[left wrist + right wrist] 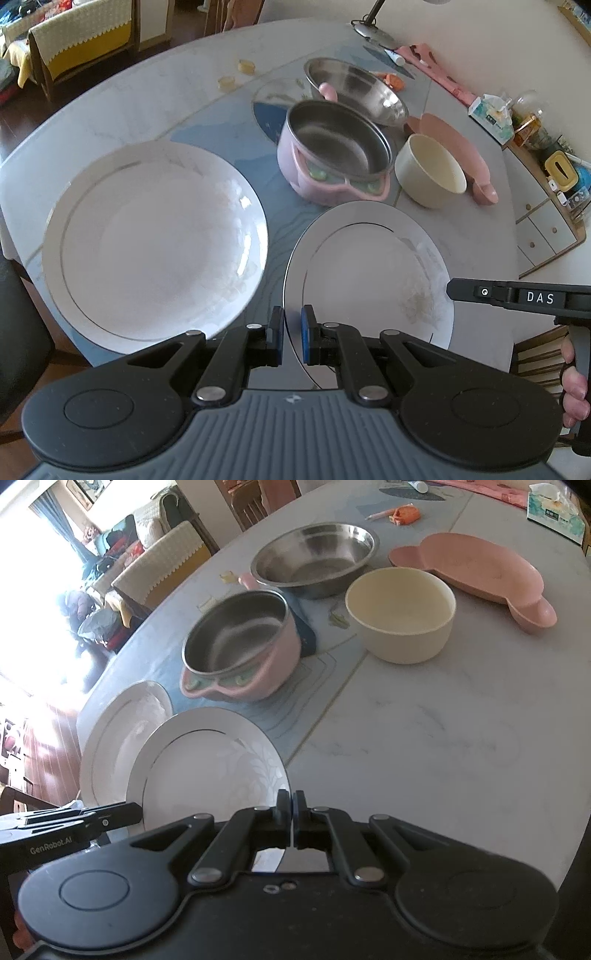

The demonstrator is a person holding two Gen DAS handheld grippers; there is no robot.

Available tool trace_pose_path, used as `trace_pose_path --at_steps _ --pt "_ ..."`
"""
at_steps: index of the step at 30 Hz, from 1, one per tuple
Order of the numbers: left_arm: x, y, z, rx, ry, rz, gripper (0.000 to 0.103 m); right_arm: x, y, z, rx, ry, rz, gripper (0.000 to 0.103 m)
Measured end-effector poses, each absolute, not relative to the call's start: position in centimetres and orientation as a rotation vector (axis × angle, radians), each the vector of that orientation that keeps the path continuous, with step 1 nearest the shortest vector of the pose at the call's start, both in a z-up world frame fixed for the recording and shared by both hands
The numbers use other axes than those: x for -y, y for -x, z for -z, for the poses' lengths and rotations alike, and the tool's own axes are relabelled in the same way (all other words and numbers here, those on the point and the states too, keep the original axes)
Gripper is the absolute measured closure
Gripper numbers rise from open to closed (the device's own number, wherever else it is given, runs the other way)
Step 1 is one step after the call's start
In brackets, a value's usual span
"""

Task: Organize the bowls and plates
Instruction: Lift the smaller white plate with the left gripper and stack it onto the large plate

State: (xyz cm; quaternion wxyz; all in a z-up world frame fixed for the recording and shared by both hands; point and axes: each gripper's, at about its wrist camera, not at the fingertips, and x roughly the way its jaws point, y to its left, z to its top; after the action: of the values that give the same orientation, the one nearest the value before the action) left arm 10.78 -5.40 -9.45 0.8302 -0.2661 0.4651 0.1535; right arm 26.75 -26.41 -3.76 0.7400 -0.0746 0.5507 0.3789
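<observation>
Left wrist view: the left gripper pinches the near rim of a white plate, its blue pads closed on the edge from both sides. The plate tilts, its far rim toward the bowls. A second white plate lies flat just to its left on the marble table. Beyond stand a pink-cased steel bowl, a wide steel basin and a cream bowl, close together; a pink tray lies behind the cream bowl. The right-hand tool enters from the right, above the plate's edge.

Right wrist view: the right gripper clamps the same plate at its near right rim, fingers together on the edge. The plate overlaps the other plate at left. The pink-cased bowl stands directly ahead, the cream bowl and basin farther back, the tray at far right. A tissue box sits at the table's far edge.
</observation>
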Motion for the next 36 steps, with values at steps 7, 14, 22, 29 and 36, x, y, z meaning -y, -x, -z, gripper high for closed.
trace_pose_path --at_steps 7,14,22,29,36 --pt "2.9 -10.8 8.8 -0.987 0.547 -0.296 0.095 24.4 -26.2 3.3 -1.200 0.134 -0.813 0.100" --pt "-0.6 -11.0 9.3 -1.007 0.536 -0.259 0.095 21.9 -25.3 3.3 -1.198 0.106 -0.778 0.100" --pt "-5.3 -10.1 9.7 -1.026 0.525 -0.228 0.095 18.0 -23.2 3.8 -1.212 0.085 -0.746 0.100" --pt "-9.6 -9.4 11.1 -1.061 0.521 -0.225 0.095 14.1 -21.5 5.6 -1.251 0.083 -0.727 0.101" --pt "-13.3 -9.0 12.5 -1.095 0.515 -0.202 0.095 11.4 -20.1 6.7 -1.280 0.059 -0.706 0.101"
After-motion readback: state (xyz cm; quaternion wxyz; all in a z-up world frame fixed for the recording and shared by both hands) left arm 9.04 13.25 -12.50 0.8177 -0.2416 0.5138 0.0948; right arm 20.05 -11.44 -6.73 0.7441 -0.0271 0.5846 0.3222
